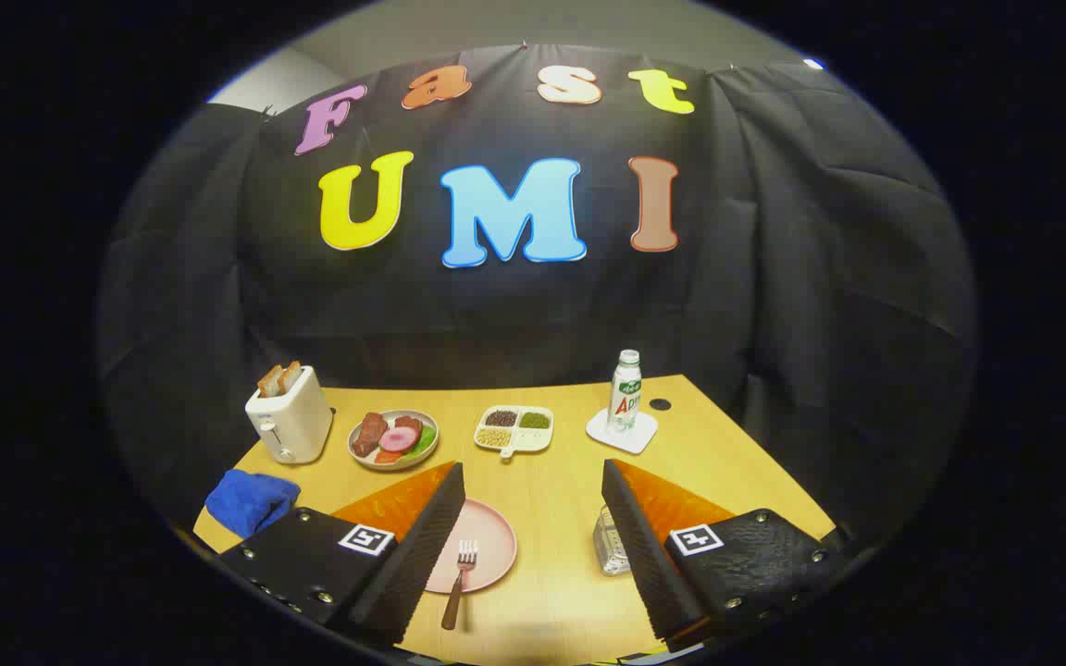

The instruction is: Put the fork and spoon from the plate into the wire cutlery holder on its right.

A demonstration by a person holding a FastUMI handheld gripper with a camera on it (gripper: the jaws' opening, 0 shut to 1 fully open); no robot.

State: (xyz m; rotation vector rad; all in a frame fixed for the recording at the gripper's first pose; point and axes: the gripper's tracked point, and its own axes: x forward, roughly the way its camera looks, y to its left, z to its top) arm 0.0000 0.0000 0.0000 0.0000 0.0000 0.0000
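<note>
Tool (533,546) fingers apart, fork (461,572) between them on plate (487,546), possibly holder (611,541) rightward

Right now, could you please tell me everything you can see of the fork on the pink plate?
The fork has a silvery metal head with four tines and a dark brown handle that looks like wood. It lies flat, tines pointing away toward the middle of the pink plate, its head resting on the plate and its handle reaching over the near rim onto the wooden table. It sits between the fingers of the gripper, closer to the left finger. The jaws are wide open and nothing grips it.
</note>
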